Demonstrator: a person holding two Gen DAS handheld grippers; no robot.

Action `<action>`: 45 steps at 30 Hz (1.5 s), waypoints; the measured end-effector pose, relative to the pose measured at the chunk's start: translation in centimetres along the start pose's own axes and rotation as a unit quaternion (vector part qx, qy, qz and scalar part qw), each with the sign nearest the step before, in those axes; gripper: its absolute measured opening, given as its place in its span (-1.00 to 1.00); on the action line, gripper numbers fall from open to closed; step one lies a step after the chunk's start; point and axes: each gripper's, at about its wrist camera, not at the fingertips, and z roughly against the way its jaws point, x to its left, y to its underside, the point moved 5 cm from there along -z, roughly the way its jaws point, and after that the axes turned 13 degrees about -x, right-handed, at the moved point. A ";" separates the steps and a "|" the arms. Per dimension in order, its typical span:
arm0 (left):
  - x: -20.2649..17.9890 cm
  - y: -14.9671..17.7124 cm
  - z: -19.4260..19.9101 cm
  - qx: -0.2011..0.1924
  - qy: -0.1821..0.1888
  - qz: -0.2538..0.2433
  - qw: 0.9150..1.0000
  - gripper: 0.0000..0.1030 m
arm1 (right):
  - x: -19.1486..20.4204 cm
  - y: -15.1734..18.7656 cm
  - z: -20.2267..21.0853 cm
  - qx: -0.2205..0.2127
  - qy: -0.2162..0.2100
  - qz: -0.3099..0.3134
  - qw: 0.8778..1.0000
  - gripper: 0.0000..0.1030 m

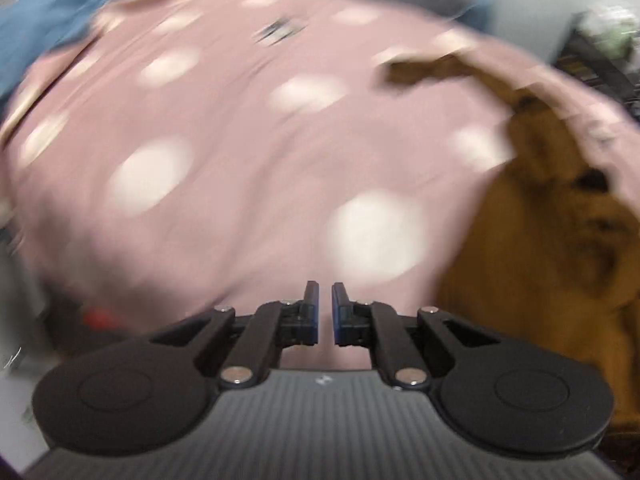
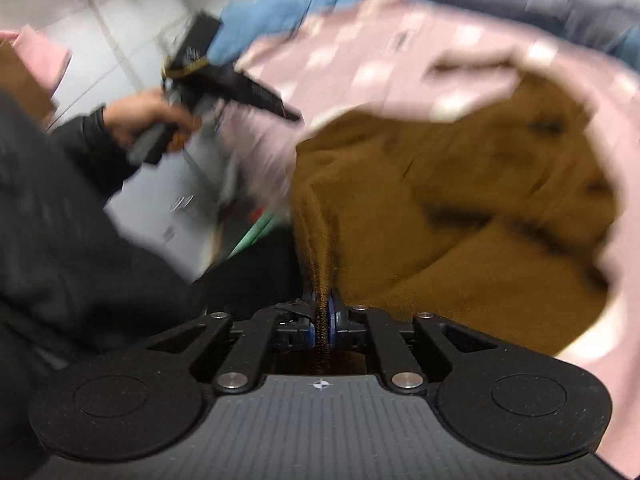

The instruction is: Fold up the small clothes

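Pink clothing with pale spots [image 1: 248, 152] fills most of the left wrist view, blurred and spread wide. It is a small garment with a brown fleecy lining [image 1: 552, 232] showing on the right, where the pink fabric curls back. At the bottom of the picture, the left gripper [image 1: 325, 312] has its jaws drawn almost together with only a narrow slit between them. Nothing is caught in that slit; the pink cloth lies beyond the fingertips, not between them. Blue cloth [image 1: 52, 12] sits at the upper left, past the garment.

In the right wrist view, the right gripper [image 2: 322, 320] is clamped on an edge of the brown lining [image 2: 460, 208], a thick ridge of fabric pinched between its pads and rising away from them. The pink outer side [image 2: 352, 52] wraps around the top and right of the brown area. At the left, a person's hand [image 2: 140, 116] in a dark sleeve [image 2: 76, 200] holds the other gripper tool [image 2: 224, 76] above the pink fabric. More blue cloth [image 2: 272, 12] lies behind, and a pale floor or tabletop [image 2: 100, 12] shows at the upper left.

Judging from this, folding has hardly progressed: the garment is bunched, partly inside out, with no neat crease or flat stack visible. Straightening it, laying it flat and making the folds all appear to remain.
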 end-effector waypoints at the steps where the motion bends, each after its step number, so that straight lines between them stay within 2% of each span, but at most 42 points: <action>1: 1.2 0.6 -0.1 0.009 -0.007 0.020 1.000 -0.88 | -0.4 -0.2 -0.1 -0.013 0.012 -0.006 1.000 -0.36; 2: 2.0 0.8 0.1 0.008 -0.010 0.041 0.999 -0.83 | -1.1 -0.7 -0.2 -0.026 0.027 -0.016 0.999 -0.15; 3: 2.3 0.7 0.2 0.005 -0.009 0.050 0.999 -0.67 | -1.8 -1.5 -0.2 -0.040 0.046 -0.020 0.998 0.40; 4: 2.0 0.3 0.2 -0.001 -0.005 0.050 0.999 -0.53 | -2.6 -2.4 -0.1 -0.058 0.073 -0.014 0.996 0.69; 6: 0.7 -1.0 0.3 -0.021 0.006 0.038 0.999 0.39 | -3.5 -4.0 -0.2 -0.088 0.129 0.022 0.987 0.70; 8: -2.3 -2.6 0.0 -0.041 0.035 0.011 0.998 0.74 | -4.4 -5.5 -1.1 -0.098 0.165 0.065 0.979 0.71; 11: -7.8 -4.9 -1.6 -0.057 0.097 -0.027 0.993 0.79 | -7.8 -7.4 -3.7 -0.097 0.219 0.080 0.968 0.75; 13: -11.0 -6.1 -3.0 -0.052 0.117 -0.048 0.991 0.80 | -10.2 -8.1 -5.0 -0.095 0.252 0.062 0.961 0.76; 16: -15.3 -7.2 -5.0 -0.051 0.139 -0.080 0.986 0.81 | -11.5 -8.4 -7.1 -0.095 0.238 0.061 0.965 0.76; 18: -17.4 -7.5 -6.1 -0.053 0.142 -0.110 0.982 0.95 | -12.0 -8.1 -8.7 -0.072 0.228 0.056 0.969 0.76; 19: -18.2 -7.5 -6.8 -0.053 0.137 -0.128 0.981 0.97 | -12.0 -7.7 -8.8 -0.060 0.223 0.055 0.971 0.69; 20: -18.7 -7.3 -7.4 -0.050 0.126 -0.146 0.980 0.97 | -12.0 -7.4 -9.1 -0.049 0.223 0.058 0.972 0.51; 21: -19.2 -7.3 -7.9 -0.046 0.118 -0.159 0.979 0.97 | -12.1 -7.0 -9.2 -0.043 0.233 0.060 0.970 -0.77; 22: -19.3 -7.2 -8.3 -0.044 0.115 -0.168 0.978 0.97 | -12.6 -7.2 -8.8 -0.047 0.248 0.054 0.966 -0.98; 24: -19.3 -7.2 -8.5 -0.044 0.116 -0.166 0.978 0.97 | -13.6 -7.2 -6.2 -0.074 0.291 0.021 0.954 -0.99; 25: -19.2 -7.2 -8.4 -0.044 0.119 -0.160 0.979 0.97 | -14.1 -7.2 -4.1 -0.096 0.325 0.014 0.941 -0.99; 28: -18.7 -7.3 -8.3 -0.045 0.122 -0.146 0.981 0.97 | -14.7 -6.6 1.8 -0.127 0.443 0.043 0.886 -0.99; 29: -18.6 -7.4 -8.3 -0.046 0.121 -0.144 0.981 0.97 | -14.8 -6.3 3.2 -0.124 0.462 0.043 0.877 -0.98; 31: -18.7 -7.7 -8.8 -0.047 0.116 -0.143 0.982 0.97 | -14.8 -5.4 5.4 -0.119 0.466 0.021 0.877 -0.98; 33: -18.9 -8.3 -9.6 -0.048 0.114 -0.142 0.982 0.97 | -14.1 -4.5 6.6 -0.094 0.488 0.035 0.867 -0.98; 34: -19.2 -8.6 -10.0 -0.053 0.118 -0.143 0.981 0.97 | -13.7 -4.1 7.2 -0.098 0.495 0.034 0.863 -0.98; 36: -19.9 -8.9 -11.3 -0.053 0.124 -0.160 0.978 0.99 | -13.0 -3.4 7.6 -0.086 0.493 0.023 0.865 -0.98; 38: -20.7 -8.6 -12.8 -0.027 0.122 -0.194 0.973 0.99 | -12.5 -2.5 7.4 -0.069 0.500 0.030 0.863 -0.99; 39: -21.2 -8.4 -13.2 -0.028 0.127 -0.209 0.969 0.99 | -12.4 -2.1 7.2 -0.060 0.502 0.027 0.862 -0.98; 41: -22.2 -8.3 -13.6 -0.051 0.133 -0.247 0.959 0.99 | -12.3 -1.8 6.9 -0.062 0.486 0.005 0.872 -0.96; 43: -23.3 -8.3 -13.6 -0.082 0.136 -0.284 0.946 0.99 | -11.4 -2.4 7.0 -0.093 0.473 0.021 0.876 -0.51; 44: -24.0 -8.2 -13.4 -0.088 0.144 -0.299 0.939 0.96 | -11.0 -2.7 7.0 -0.097 0.476 0.033 0.873 -0.34; 45: -24.5 -8.1 -13.4 -0.084 0.159 -0.305 0.935 0.77 | -10.8 -3.1 6.9 -0.100 0.480 0.040 0.871 -0.04</action>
